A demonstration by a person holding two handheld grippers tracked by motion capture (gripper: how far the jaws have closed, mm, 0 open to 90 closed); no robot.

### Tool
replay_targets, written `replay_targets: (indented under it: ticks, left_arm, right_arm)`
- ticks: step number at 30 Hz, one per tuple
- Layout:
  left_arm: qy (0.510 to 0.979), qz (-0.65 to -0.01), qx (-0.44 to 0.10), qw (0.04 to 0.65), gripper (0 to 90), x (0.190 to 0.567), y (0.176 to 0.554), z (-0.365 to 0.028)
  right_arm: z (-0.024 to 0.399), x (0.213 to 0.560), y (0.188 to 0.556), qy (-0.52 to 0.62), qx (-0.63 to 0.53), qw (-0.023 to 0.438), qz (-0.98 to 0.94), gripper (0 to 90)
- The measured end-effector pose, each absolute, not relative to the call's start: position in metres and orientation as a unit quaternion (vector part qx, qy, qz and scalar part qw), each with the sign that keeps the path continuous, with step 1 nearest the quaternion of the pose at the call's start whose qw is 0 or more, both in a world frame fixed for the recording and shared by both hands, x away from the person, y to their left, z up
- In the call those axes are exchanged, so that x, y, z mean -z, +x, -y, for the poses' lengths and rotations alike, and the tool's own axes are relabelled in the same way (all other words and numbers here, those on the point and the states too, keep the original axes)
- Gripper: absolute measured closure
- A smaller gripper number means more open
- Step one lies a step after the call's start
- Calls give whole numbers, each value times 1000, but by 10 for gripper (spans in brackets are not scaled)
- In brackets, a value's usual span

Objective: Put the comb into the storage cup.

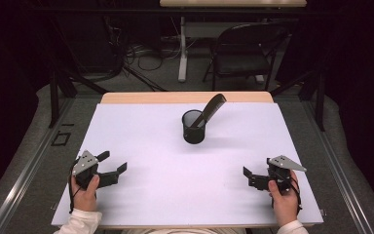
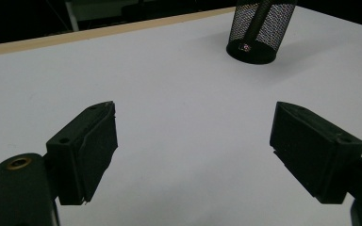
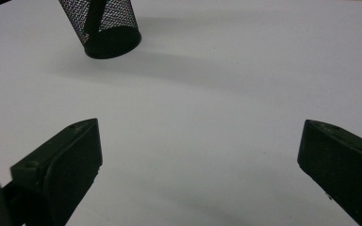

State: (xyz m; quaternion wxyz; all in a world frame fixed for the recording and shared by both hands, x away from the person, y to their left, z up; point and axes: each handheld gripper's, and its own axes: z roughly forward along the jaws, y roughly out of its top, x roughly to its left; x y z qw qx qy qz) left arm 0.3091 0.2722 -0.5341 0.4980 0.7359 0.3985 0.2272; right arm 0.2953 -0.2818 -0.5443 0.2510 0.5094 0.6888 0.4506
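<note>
A black mesh cup [image 1: 194,126] stands upright on the white table top [image 1: 151,141], a little behind its middle. A long black flat tool [image 1: 210,110] leans out of the cup toward the upper right. My left gripper [image 1: 112,163] rests near the front left corner, jaws wide apart with nothing between them. My right gripper [image 1: 247,177] sits near the front right corner, also open and holding nothing. From the left gripper view the cup [image 2: 261,29] is far ahead to the right of my left gripper [image 2: 193,141]. The right gripper view has the cup [image 3: 104,27] at upper left, beyond my right gripper [image 3: 200,162].
A wooden strip [image 1: 185,97] edges the table's far side. Behind the table stand a black folding chair [image 1: 246,51], a white desk leg [image 1: 182,48] and loose cables on the floor. Metal rails [image 1: 24,175] run along both sides of the table.
</note>
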Motion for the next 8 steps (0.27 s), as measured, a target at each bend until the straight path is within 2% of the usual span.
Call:
replay_targets:
  ticks: [8]
  left_arm:
    - [735, -400, -227, 498, 158, 534, 310, -272]
  right_arm:
    - [282, 545, 296, 511, -447, 253, -690, 9]
